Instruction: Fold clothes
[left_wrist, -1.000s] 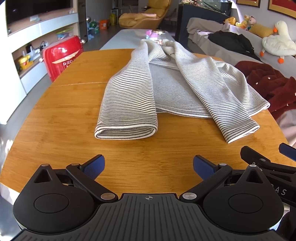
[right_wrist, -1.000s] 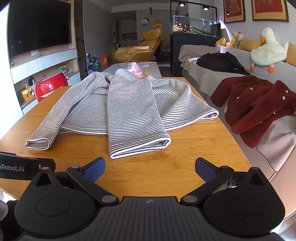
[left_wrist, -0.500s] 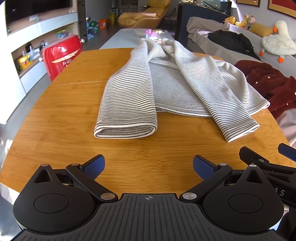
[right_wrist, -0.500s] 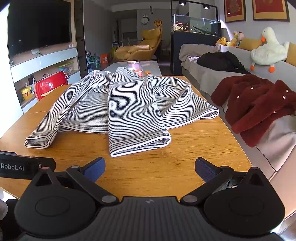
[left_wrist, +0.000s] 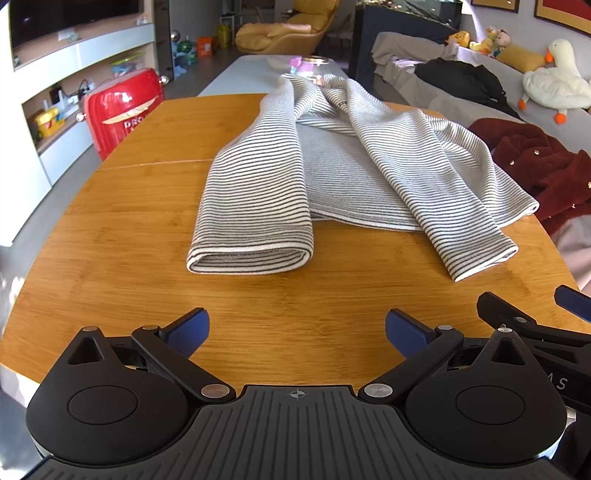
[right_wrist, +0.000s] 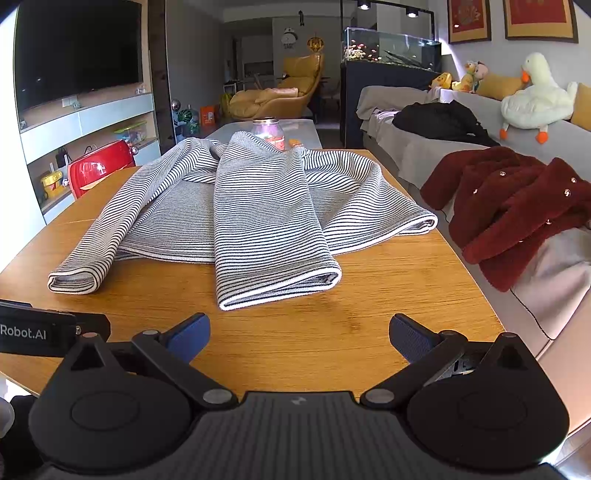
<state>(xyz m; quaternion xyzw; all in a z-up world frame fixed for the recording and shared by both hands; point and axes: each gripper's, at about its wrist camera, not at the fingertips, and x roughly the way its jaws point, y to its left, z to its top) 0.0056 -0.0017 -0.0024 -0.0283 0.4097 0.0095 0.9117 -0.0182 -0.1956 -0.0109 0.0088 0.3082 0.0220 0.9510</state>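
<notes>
A grey-and-white striped top (left_wrist: 332, 173) lies on the wooden table (left_wrist: 129, 229), both sleeves folded toward me over the body. It also shows in the right wrist view (right_wrist: 258, 206). My left gripper (left_wrist: 295, 328) is open and empty above the near table edge, facing the left sleeve cuff (left_wrist: 251, 254). My right gripper (right_wrist: 299, 332) is open and empty, facing the right sleeve cuff (right_wrist: 280, 288). The right gripper's tip shows at the right edge of the left wrist view (left_wrist: 535, 325).
A red fluffy jacket (right_wrist: 517, 206) lies on the grey sofa (right_wrist: 554, 277) to the right, with a black garment (right_wrist: 439, 118) and a plush goose (right_wrist: 535, 103) farther back. A jar (right_wrist: 269, 133) stands beyond the top. A red appliance (left_wrist: 122, 107) stands left of the table.
Both grippers have drifted very slightly; the top lies unchanged and both grippers stay open.
</notes>
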